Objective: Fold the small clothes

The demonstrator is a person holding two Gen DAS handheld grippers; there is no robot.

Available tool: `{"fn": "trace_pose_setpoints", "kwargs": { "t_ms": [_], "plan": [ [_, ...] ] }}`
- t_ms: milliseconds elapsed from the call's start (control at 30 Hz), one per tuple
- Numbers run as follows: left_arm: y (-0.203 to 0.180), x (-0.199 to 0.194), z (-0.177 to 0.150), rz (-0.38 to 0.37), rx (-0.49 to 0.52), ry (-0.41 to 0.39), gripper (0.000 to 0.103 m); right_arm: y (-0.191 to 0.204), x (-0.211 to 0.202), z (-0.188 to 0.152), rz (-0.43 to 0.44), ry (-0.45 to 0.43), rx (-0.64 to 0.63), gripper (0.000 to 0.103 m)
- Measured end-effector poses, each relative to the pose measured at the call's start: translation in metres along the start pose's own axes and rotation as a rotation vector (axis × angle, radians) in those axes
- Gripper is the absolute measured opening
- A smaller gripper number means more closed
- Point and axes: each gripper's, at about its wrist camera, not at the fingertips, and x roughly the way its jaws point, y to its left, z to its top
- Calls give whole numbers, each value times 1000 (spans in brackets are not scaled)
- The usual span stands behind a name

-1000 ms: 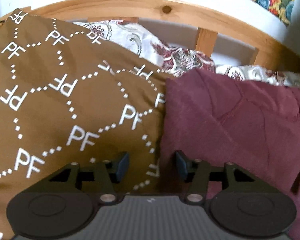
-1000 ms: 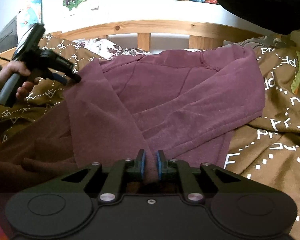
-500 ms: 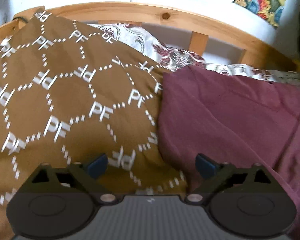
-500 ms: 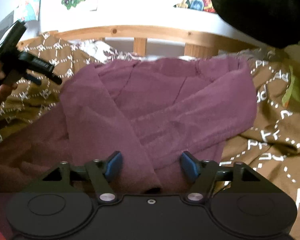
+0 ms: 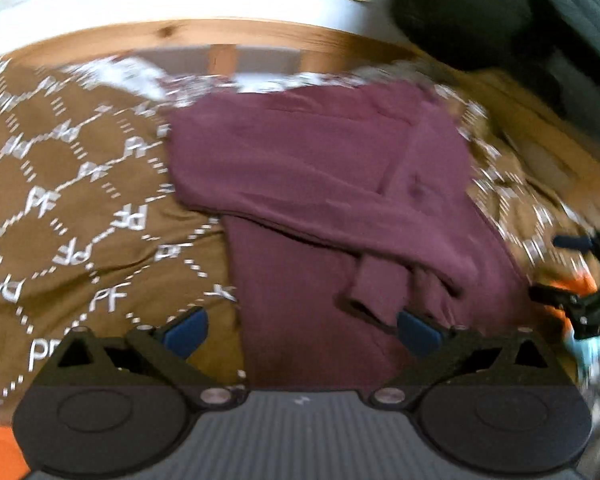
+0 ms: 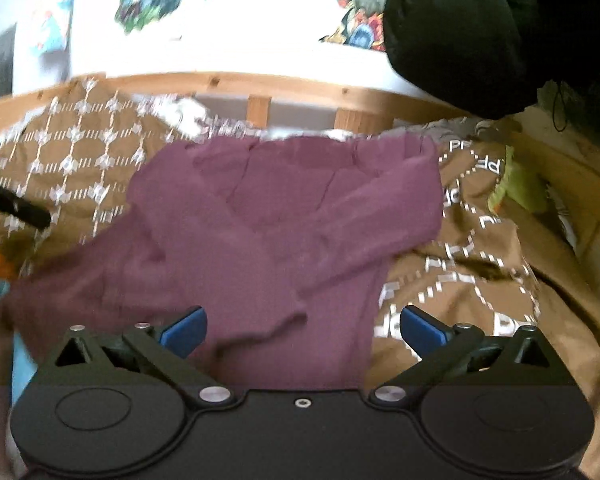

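On the brown bedspread with the white "PF" print lies the maroon long-sleeved top, just in front of the wooden bed rail. Its neckline is toward the rail and its hem is on the near side. Both sleeves are already brought in over the body: in the left wrist view one sleeve lies across the chest and its cuff ends near the lower middle of the garment. So, as I judge it, the sleeve folds are done, and what is left is to fold the body, probably the hem up toward the rail, and to smooth the cloth.

The left gripper has its jaws fully spread; they have just been opening. Nothing is held between them, and its blue pads hang above the lower part of the top. The right gripper has also just opened to the widest and it holds nothing; the sleeve end lies below and between its pads.
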Motion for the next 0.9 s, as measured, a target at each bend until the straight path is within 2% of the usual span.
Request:
{"fn": "trace_pose_setpoints", "kwargs": {
  "t_ms": [100, 300, 367, 533, 800, 833, 900],
  "plan": [
    [-12, -3, -7, -55, 70, 6, 102, 12, -13, -12, 26, 49, -72, 102],
    [-27, -6, -19, -217, 132, 39, 102, 39, -34, -24, 56, 81, -205, 102],
    [-29, -4, -20, -251, 147, 52, 102, 48, -32, -25, 64, 107, -270, 102],
    [-29, 0, -23, -265, 154, 92, 102, 73, -10, -36, 54, 223, -436, 102],
    [-36, 11, -26, -322, 183, 146, 102, 75, 3, -37, -72, 195, -447, 102],
    [-39, 13, -26, -330, 191, 152, 102, 76, 4, -37, -88, 177, -455, 101],
    [-43, 16, -27, -340, 211, 168, 102, 77, 5, -35, -81, 143, -468, 84]
  ]
}}
